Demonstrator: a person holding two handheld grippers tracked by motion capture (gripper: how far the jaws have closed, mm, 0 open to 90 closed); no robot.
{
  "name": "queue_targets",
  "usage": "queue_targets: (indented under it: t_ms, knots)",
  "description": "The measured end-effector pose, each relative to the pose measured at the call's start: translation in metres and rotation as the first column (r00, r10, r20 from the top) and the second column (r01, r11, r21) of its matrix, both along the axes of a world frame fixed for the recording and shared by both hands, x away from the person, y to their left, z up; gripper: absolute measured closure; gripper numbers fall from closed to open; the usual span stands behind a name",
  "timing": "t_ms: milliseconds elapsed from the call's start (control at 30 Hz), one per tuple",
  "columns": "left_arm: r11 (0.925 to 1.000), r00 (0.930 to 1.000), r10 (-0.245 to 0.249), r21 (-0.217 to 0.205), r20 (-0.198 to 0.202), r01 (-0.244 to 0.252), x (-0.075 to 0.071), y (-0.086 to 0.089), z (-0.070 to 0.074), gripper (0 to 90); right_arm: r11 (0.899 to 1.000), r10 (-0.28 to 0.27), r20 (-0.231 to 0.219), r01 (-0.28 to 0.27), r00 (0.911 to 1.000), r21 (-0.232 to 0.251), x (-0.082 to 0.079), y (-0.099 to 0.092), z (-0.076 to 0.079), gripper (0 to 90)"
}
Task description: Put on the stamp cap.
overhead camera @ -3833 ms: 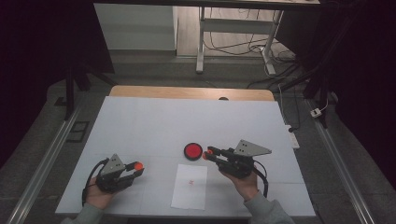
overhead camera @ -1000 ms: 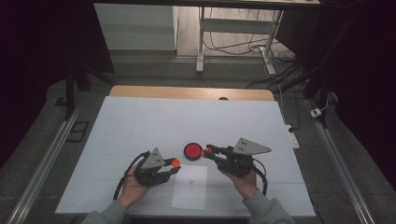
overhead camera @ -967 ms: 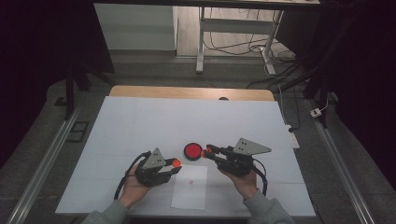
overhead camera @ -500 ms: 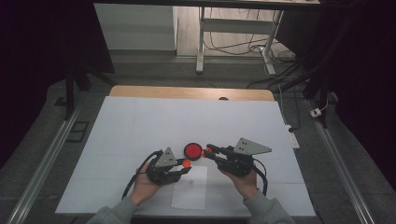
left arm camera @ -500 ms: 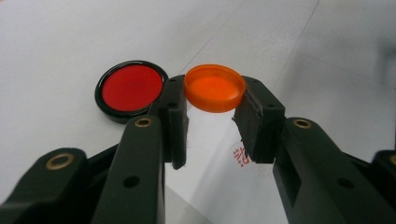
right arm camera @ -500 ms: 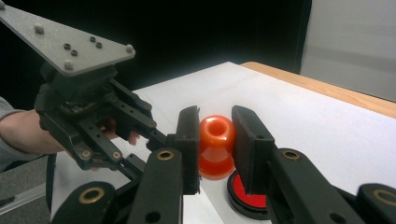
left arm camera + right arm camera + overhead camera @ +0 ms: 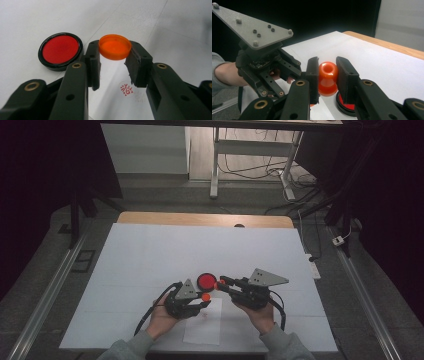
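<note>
On the white bench, near its front edge, my left gripper pinches the orange round plastic cap; I align it squarely with the orange rounded plastic stamp pinched in my right gripper before pressing.

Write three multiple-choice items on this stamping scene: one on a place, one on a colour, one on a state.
1. Where does the ink pad lie?
A. on the paper sheet
B. on the table just beyond the paper sheet
C. on the floor

2. What colour is the cap in the left gripper?
A. orange
B. blue
C. white

3. How does the right gripper stand?
A. wide open
B. lying on the table
C. shut on the stamp

Answers: 1 B, the high view shows it past the sheet's far edge. 2 A, the left gripper view shows it orange. 3 C, both pads press its sides.
</note>
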State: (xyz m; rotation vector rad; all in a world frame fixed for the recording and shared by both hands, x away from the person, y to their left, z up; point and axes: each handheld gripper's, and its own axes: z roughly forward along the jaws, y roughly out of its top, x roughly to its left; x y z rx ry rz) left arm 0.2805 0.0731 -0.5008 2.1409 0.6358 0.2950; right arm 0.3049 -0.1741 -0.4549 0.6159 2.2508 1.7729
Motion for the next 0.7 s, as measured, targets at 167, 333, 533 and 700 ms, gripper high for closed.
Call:
queue_targets:
  t_ms: [167,333,533,700]
  knots:
    - [1.0,1.0,-0.001,-0.001,0.004,0.001,-0.001,-0.001,0.0,64.0,1.0,0.019,-0.008,-0.019,0.9998,-0.009,-0.002,0.005,-0.003,72.1]
    - [1.0,0.9999,-0.007,-0.001,0.01,0.007,-0.002,-0.002,0.0,64.0,0.999,0.034,-0.019,-0.034,0.9992,-0.019,-0.003,0.01,-0.007,72.1]
    - [1.0,0.9999,-0.008,-0.003,0.011,0.008,-0.003,-0.002,0.0,64.0,0.998,0.05,-0.034,-0.051,0.9982,-0.028,-0.004,0.014,-0.01,72.0]
    - [1.0,0.9998,-0.008,-0.005,0.018,0.008,-0.003,-0.003,0.001,64.0,0.997,0.06,-0.041,-0.062,0.9973,-0.036,-0.004,0.017,-0.013,72.0]
